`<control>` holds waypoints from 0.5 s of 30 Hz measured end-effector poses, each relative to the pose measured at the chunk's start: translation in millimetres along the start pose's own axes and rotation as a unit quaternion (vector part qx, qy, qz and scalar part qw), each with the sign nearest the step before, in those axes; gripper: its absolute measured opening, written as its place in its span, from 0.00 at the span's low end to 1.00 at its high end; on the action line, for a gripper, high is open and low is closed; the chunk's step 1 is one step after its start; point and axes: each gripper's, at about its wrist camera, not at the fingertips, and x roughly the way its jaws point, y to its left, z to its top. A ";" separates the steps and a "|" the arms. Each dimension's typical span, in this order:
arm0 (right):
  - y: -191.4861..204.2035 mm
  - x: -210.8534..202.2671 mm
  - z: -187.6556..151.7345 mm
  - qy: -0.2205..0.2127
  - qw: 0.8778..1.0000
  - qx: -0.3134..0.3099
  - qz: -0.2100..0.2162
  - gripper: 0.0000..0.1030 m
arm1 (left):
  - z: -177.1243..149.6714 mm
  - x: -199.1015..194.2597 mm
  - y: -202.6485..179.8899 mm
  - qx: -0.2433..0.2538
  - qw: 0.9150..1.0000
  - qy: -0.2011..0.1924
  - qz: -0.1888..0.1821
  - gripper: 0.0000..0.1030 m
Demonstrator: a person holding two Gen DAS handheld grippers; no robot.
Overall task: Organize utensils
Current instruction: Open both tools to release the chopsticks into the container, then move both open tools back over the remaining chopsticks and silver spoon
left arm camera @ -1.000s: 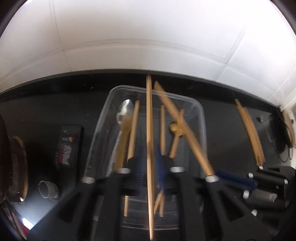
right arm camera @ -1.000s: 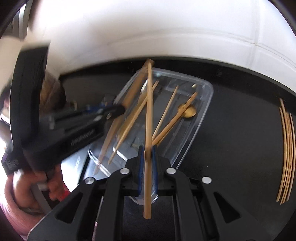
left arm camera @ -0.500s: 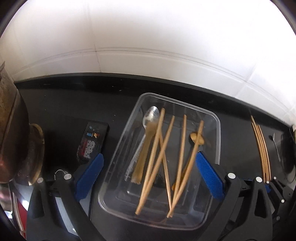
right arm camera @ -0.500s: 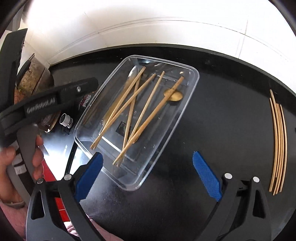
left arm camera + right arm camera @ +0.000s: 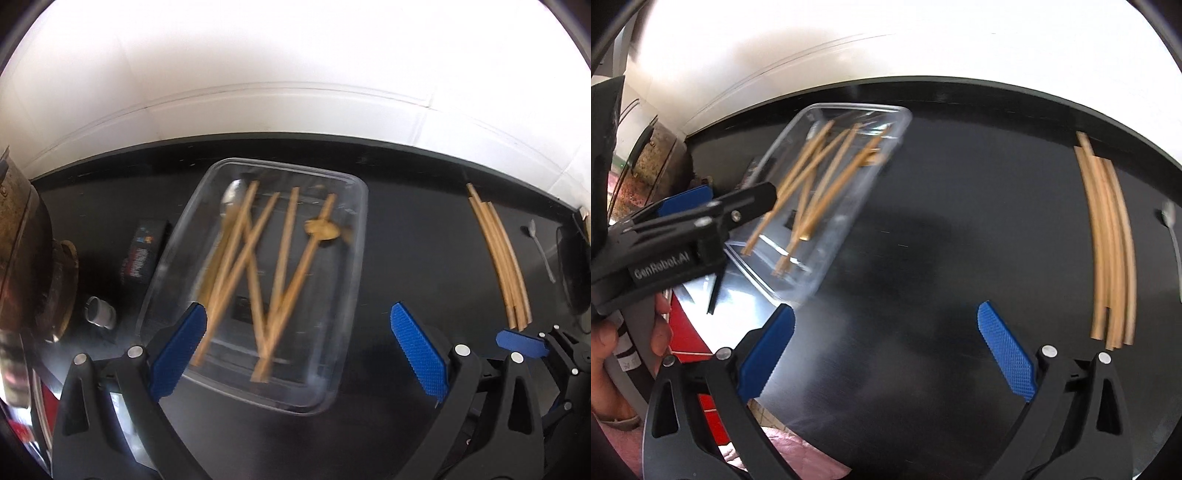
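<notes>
A clear plastic tray (image 5: 354,206) on the black counter holds several wooden chopsticks (image 5: 284,236), a silver spoon (image 5: 231,195) and a gold spoon (image 5: 321,229). My left gripper (image 5: 297,308) hangs open above the tray's near end with nothing between its pads. My right gripper (image 5: 886,308) is open over bare counter, to the right of the tray (image 5: 827,254). A loose bundle of chopsticks (image 5: 1108,240) lies further right, beside a small silver spoon (image 5: 539,243). The left gripper's fingers (image 5: 701,218) show at the left of the right wrist view.
Left of the tray lie a black box (image 5: 142,251) and a small metal cup (image 5: 99,314), with a brown pot (image 5: 29,258) beyond them. A white tiled wall (image 5: 295,92) backs the counter. A dark round object (image 5: 572,273) sits at the far right. A person's hand (image 5: 605,350) grips the left tool.
Each gripper held one chopstick over the tray, then opened; both chopsticks now lie in the tray. Both grippers have since moved to the right, toward the loose bundle.
</notes>
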 end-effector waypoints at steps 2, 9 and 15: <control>-19.4 -8.4 -6.1 -0.004 1.000 0.006 -0.019 0.93 | -2.1 -0.9 -22.6 -0.004 1.000 0.001 -0.004 0.94; -125.9 -35.7 -49.5 -0.007 0.990 0.062 -0.124 0.93 | -29.7 6.2 -109.0 0.030 0.999 0.032 -0.027 0.94; -216.4 -47.4 -86.3 0.027 0.982 0.148 -0.115 0.93 | -50.1 9.8 -169.4 0.040 0.998 0.040 -0.037 0.94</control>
